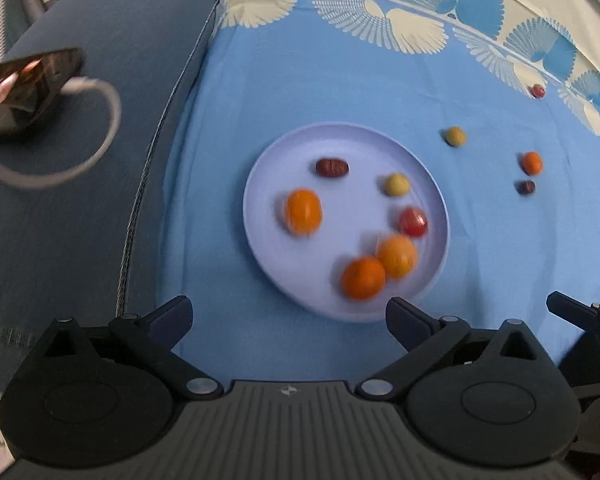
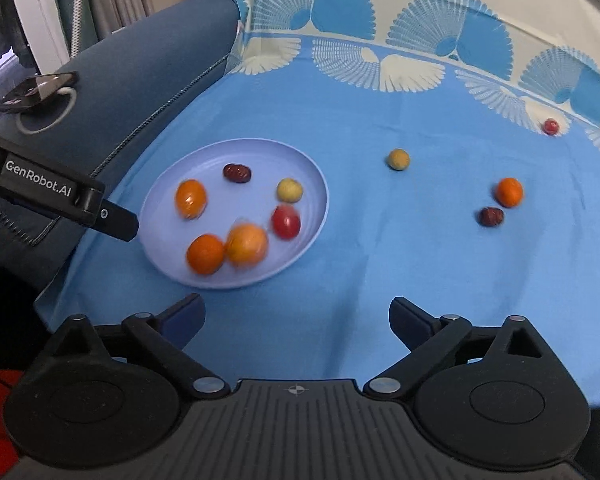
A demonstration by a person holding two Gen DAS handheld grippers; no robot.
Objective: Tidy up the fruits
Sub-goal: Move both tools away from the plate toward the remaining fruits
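Note:
A pale lilac plate (image 1: 284,152) (image 2: 164,184) lies on the blue cloth and holds several fruits: three orange ones, a red tomato (image 1: 413,222) (image 2: 286,221), a yellow one (image 1: 397,184) (image 2: 289,190) and a dark date (image 1: 331,167) (image 2: 237,172). Loose on the cloth to the right lie a yellow fruit (image 1: 455,136) (image 2: 398,159), an orange one (image 1: 532,163) (image 2: 509,192), a dark date (image 1: 525,187) (image 2: 491,216) and a small red one (image 1: 538,91) (image 2: 550,126). My left gripper (image 1: 288,316) is open and empty just short of the plate. My right gripper (image 2: 296,316) is open and empty over bare cloth.
A dark blue sofa arm (image 1: 100,80) runs along the left, with a phone (image 1: 24,92) (image 2: 36,90) and a white cable loop (image 1: 100,128) on it. The cloth's fan-patterned border (image 2: 380,40) lies at the back. One finger of the left gripper (image 2: 112,222) reaches in beside the plate.

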